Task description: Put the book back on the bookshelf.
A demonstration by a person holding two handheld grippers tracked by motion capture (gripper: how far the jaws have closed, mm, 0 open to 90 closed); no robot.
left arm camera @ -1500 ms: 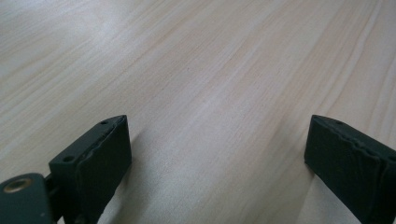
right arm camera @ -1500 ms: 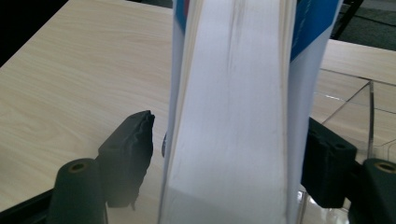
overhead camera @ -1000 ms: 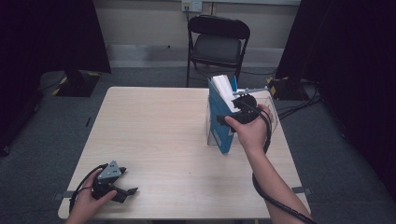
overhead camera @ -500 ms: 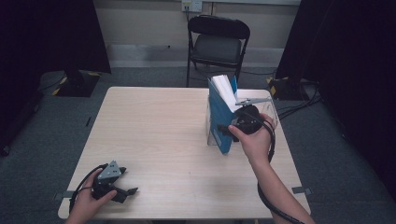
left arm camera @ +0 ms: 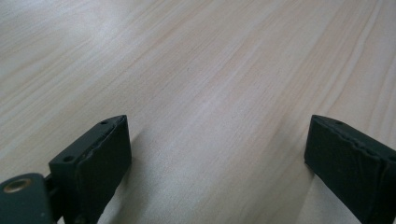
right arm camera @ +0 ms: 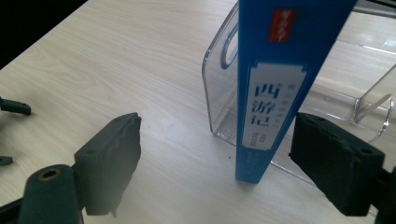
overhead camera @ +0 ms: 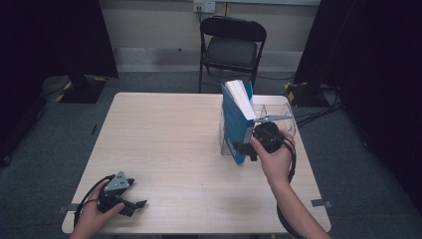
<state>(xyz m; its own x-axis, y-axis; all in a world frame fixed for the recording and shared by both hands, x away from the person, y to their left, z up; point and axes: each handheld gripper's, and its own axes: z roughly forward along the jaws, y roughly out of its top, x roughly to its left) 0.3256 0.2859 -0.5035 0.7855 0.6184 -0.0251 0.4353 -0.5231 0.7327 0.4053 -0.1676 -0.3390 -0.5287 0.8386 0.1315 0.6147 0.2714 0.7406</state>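
A blue book [overhead camera: 233, 119] with white pages stands on end, leaning in a clear plastic holder [overhead camera: 281, 107] on the right of the table. My right gripper [overhead camera: 245, 149] is low at the book's near edge. In the right gripper view the blue spine [right arm camera: 273, 93] with its white label rises between the jaws, close to the right one and far from the left. The jaws have just been opening and the pads do not press on it. My left gripper [overhead camera: 137, 194] rests open on the table's near left corner, with bare wood between its jaws [left arm camera: 217, 140].
The light wood table [overhead camera: 174, 134] has wide bare room across its middle and left. A black folding chair [overhead camera: 234, 50] stands behind the far edge. The clear holder [right arm camera: 219, 88] has further dividers to the right. Cables trail off both grippers.
My right hand has come down and nearer along the book's spine to its lower end. The book stays leaning in the holder. My left hand has kept still.
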